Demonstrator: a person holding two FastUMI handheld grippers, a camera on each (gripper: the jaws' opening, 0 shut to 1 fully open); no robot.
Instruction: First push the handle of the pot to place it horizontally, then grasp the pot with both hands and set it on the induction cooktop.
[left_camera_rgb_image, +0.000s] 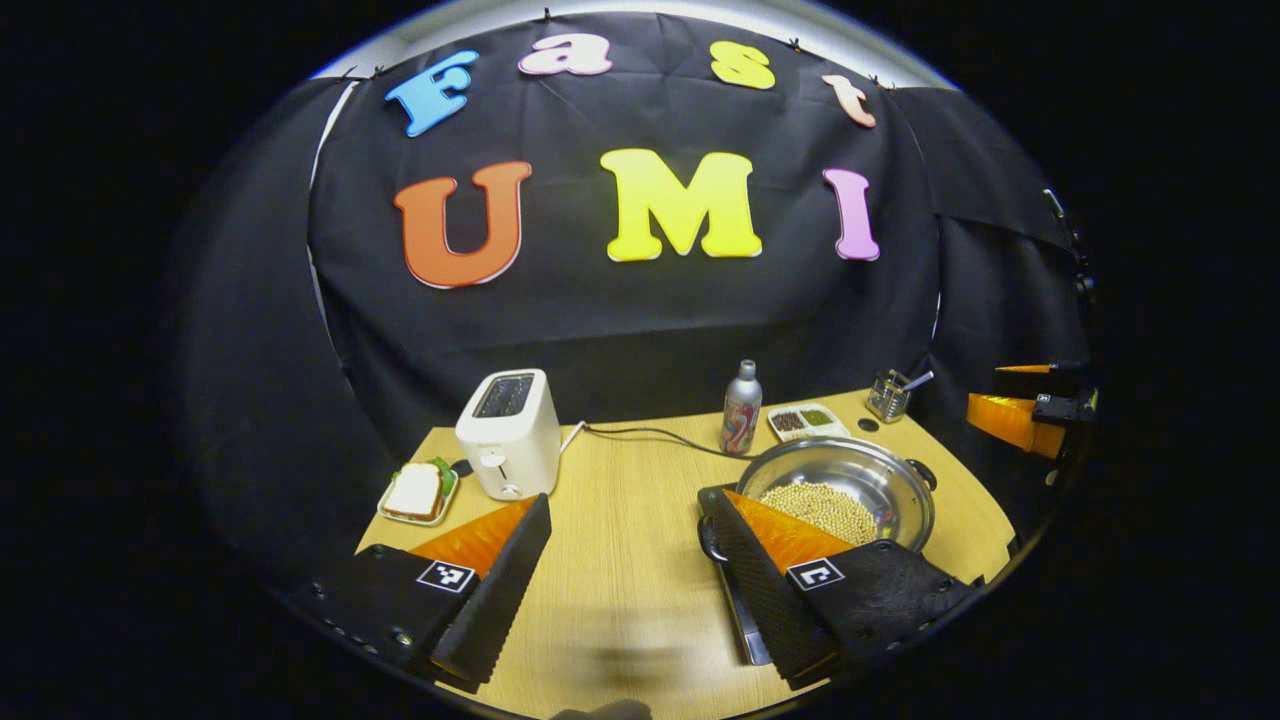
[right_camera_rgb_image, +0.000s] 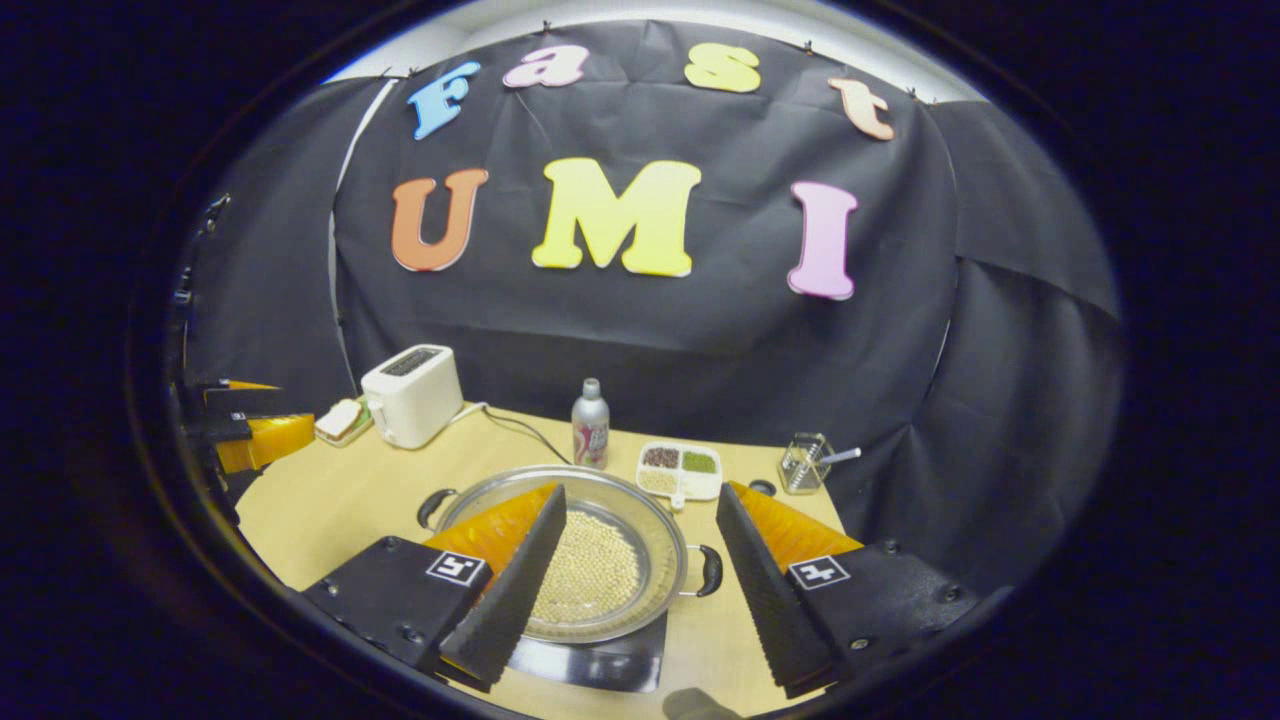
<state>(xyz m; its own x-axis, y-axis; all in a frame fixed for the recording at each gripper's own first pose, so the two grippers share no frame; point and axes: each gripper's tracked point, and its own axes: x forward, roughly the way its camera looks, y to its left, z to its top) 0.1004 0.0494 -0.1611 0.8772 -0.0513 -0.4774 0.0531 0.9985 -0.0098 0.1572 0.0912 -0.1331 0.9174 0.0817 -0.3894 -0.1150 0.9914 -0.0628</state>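
Both grippers hover with jaws wide, gripping nothing — the left gripper (left_camera_rgb_image: 625, 560) over bare table (left_camera_rgb_image: 620, 500), the right gripper (right_camera_rgb_image: 640, 575) just above the pot (right_camera_rgb_image: 600, 560). Full of pale beans, the pot sits on the induction cooktop (right_camera_rgb_image: 600, 660) — side handles (right_camera_rgb_image: 708, 570) level.

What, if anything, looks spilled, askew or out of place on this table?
Nothing stands out. The steel two-handled pot of pale beans sits level on the black induction cooktop, its beans all inside. The white toaster, silver bottle and white divided dish stand upright on the wooden table.
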